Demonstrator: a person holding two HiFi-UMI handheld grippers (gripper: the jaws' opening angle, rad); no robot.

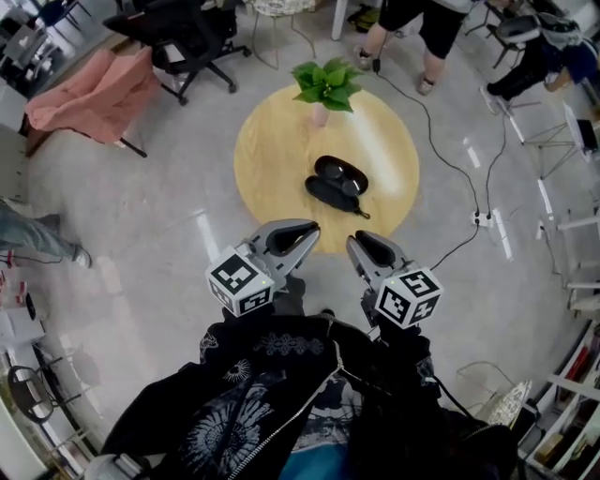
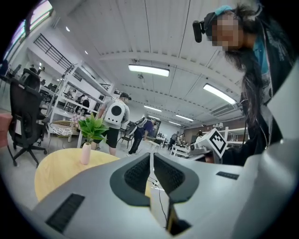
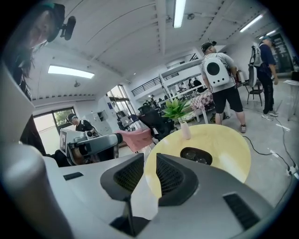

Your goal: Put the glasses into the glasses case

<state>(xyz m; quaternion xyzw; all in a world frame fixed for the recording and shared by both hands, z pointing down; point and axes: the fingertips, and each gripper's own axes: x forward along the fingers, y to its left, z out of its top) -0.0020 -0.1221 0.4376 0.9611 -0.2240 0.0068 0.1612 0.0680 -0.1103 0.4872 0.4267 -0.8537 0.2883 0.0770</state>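
A black glasses case (image 1: pixel 336 184) lies open on the round wooden table (image 1: pixel 272 131), with dark glasses (image 1: pixel 343 174) resting in its far half. The right gripper view shows the case (image 3: pixel 196 155) ahead, beyond the jaws. Both grippers hang over the floor, short of the table's near edge. My left gripper (image 1: pixel 312 228) has its jaws almost together, only a thin slit between the pads (image 2: pixel 138 173), and holds nothing. My right gripper (image 1: pixel 353 242) stands a little open and empty, with table showing through its gap (image 3: pixel 149 163). The case is out of sight in the left gripper view.
A green plant in a pink vase (image 1: pixel 323 89) stands at the table's far edge. A black cable (image 1: pixel 450 159) runs over the floor to a power strip (image 1: pixel 483 217) on the right. A black office chair (image 1: pixel 183 42), a pink chair (image 1: pixel 89 94) and a standing person (image 1: pixel 412 28) lie beyond.
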